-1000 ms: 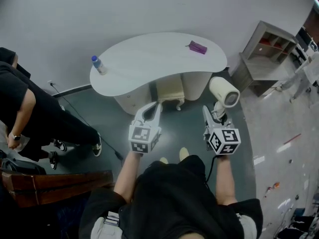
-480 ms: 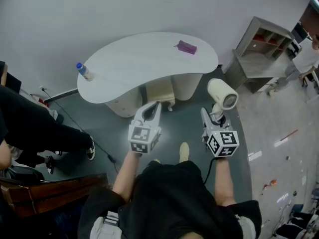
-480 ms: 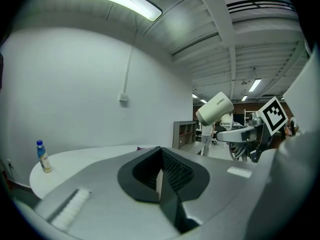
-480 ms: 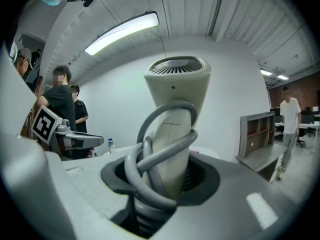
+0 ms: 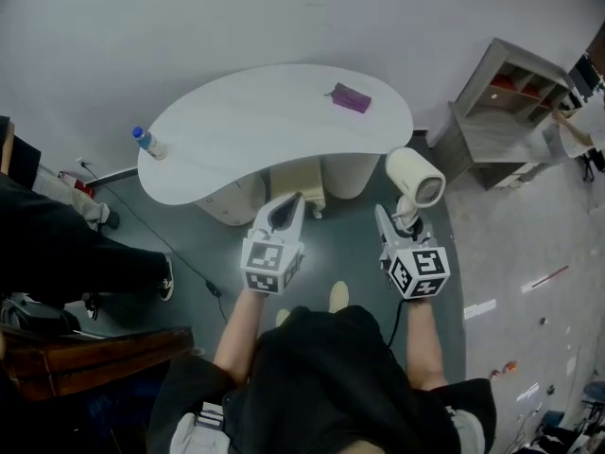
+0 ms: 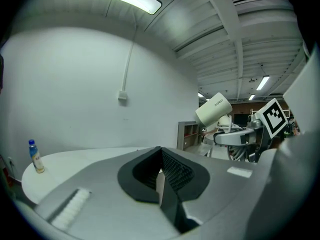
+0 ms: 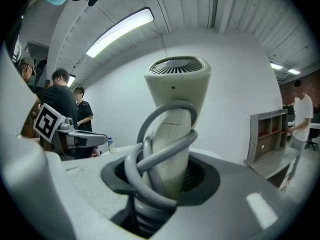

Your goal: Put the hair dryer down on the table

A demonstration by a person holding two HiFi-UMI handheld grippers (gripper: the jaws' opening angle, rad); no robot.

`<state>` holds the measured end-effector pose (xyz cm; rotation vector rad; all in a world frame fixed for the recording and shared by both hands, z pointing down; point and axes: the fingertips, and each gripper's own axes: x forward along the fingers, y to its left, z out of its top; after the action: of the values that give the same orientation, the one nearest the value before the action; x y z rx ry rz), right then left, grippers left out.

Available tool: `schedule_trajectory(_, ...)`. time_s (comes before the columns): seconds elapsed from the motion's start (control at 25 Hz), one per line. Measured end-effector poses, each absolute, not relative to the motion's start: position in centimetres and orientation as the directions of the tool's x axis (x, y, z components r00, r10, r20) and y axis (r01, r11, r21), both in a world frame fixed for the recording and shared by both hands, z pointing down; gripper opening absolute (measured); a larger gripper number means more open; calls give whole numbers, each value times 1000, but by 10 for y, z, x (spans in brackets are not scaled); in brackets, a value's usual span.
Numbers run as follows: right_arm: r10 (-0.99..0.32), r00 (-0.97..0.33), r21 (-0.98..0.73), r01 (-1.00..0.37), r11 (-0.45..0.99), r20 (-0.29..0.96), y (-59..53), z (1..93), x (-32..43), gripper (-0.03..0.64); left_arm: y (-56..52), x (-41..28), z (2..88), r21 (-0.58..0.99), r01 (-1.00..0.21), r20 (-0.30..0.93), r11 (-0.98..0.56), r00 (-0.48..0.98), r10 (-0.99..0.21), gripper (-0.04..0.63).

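A cream hair dryer [image 5: 414,176] stands upright in my right gripper [image 5: 397,218], which is shut on its handle. In the right gripper view the dryer [image 7: 176,94] fills the middle, its grey cord [image 7: 150,149] looped round the handle between the jaws of the right gripper [image 7: 167,181]. It hangs above the floor, just off the near right edge of the white curved table [image 5: 246,130]. My left gripper [image 5: 286,206] is shut and holds nothing, a little before the table's front edge. In the left gripper view the dryer [image 6: 214,109] shows at the right.
On the table a water bottle [image 5: 144,141] stands at the left end and a small purple thing [image 5: 350,97] lies at the far right. A grey shelf unit [image 5: 510,112] is to the right. A person [image 5: 57,253] and a wooden bench [image 5: 85,357] are at the left.
The table has shifted left and a little nearer in the head view. The person at the left has slid mostly out of frame. Both grippers keep their pose and the dryer stays held.
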<state>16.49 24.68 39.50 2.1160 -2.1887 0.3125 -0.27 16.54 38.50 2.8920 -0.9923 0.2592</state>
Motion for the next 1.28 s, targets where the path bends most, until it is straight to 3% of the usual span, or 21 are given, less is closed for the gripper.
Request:
schedule_trajectory(0.84,-921,-325,-98,-945,311,215,163,412,204,193,128,38,390,-8,-786,204,-619,604,-770,7)
schedule_trajectory(1.28,-903,-367,-86,-930,357,222,98,421,190,193,66,20,403,6,-814,204,-580,569,-797,6)
